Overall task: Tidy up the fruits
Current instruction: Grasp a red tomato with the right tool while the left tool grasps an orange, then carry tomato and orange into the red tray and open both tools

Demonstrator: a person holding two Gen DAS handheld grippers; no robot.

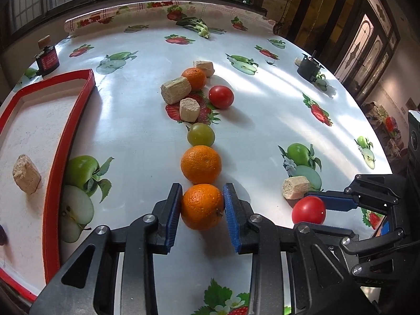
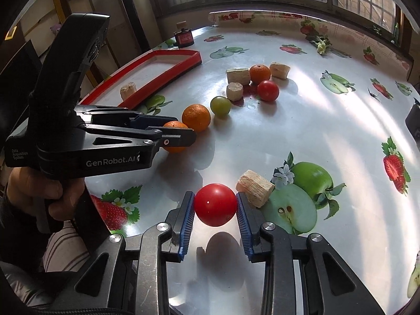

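Orange (image 1: 201,206) sits bottom centre, pinched across its middle by my left gripper (image 1: 202,210): firm, grippy peel. Tomato (image 2: 215,204), lower centre, is squeezed in my right gripper (image 2: 215,214); probably soft and slick, so gentle.

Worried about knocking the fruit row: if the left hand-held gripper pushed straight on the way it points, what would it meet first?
The left hand-held gripper is shut on an orange; straight ahead, that fruit would likely bump the second orange, with the green tomato beyond.

Left gripper (image 1: 202,204), right gripper (image 2: 215,204): jaws clamped
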